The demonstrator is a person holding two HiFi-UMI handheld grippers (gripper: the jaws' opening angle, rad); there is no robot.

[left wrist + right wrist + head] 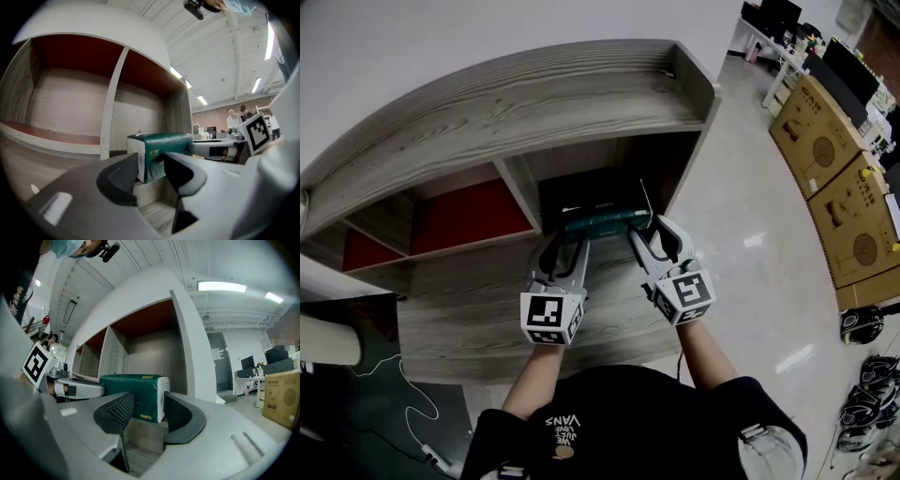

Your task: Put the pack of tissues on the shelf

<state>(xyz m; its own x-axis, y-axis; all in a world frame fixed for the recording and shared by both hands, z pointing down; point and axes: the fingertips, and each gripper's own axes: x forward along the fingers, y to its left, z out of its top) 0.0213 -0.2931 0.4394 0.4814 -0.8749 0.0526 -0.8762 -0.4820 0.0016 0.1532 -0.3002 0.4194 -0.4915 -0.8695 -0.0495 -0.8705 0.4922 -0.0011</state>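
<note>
A green pack of tissues (pixel 598 223) with white ends is held crosswise at the mouth of the right-hand compartment (pixel 591 187) of the grey wooden shelf (pixel 516 103). My left gripper (pixel 569 235) is shut on its left end and my right gripper (pixel 645 230) on its right end. In the left gripper view the pack (pixel 166 143) sits between the jaws of the left gripper (pixel 151 164), just above a shelf board. The right gripper view shows the pack (pixel 133 385) held in the right gripper (pixel 147 404) the same way. I cannot tell whether the pack touches the board.
The shelf's left compartments have red back panels (pixel 469 216). An upright divider (pixel 110 108) stands left of the pack. Cardboard boxes (pixel 834 159) line the glossy floor (pixel 750 234) at the right, with dark bags (pixel 862 323) below them. A white cable (pixel 384 384) lies lower left.
</note>
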